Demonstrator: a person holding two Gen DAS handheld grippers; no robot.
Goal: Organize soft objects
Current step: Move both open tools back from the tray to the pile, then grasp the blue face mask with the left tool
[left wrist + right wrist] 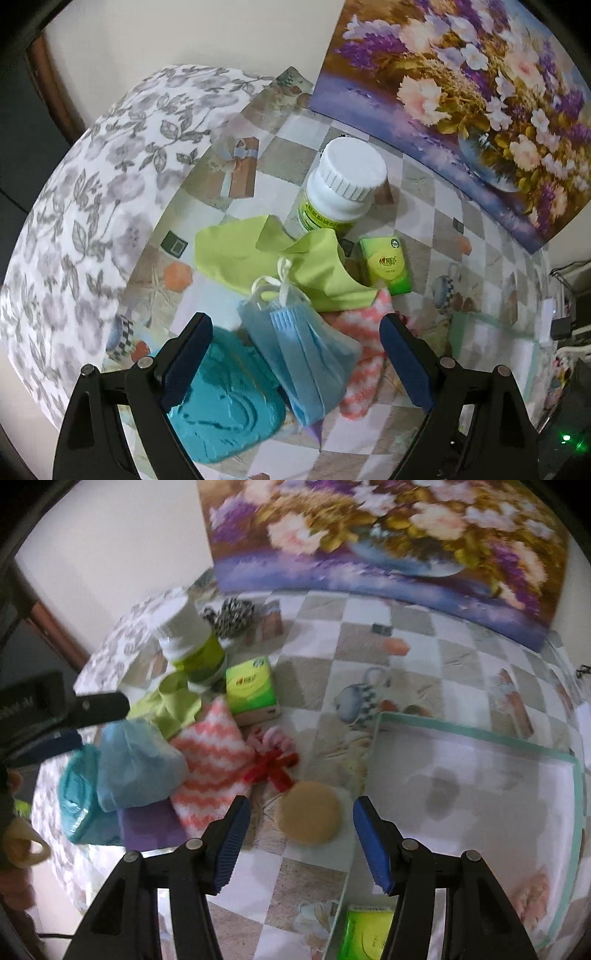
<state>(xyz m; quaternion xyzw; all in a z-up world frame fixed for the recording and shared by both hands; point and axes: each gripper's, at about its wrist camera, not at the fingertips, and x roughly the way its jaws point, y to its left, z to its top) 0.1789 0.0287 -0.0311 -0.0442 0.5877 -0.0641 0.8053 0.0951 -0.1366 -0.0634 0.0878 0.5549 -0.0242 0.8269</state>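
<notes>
Both grippers hang spread over the pile, nothing pinched.

The left gripper (295,354) straddles the blue mask (306,350) on top, likely to take it; the right gripper (301,840) frames the sponge (308,812) beside the tray (480,734), where one tissue pack (364,932) lies.

Pleated paper-like mask (306,354), fuzzy pink-white cloth (210,775), glossy plastic bottle (341,184); centre-frame tan disc (308,812) perhaps sponge.

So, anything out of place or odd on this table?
A hard white-capped bottle stands upright among the soft things, its base touching the crumpled green cloth. The blue face masks lie heaped over a teal pouch. Nothing looks spilled or damaged.
</notes>
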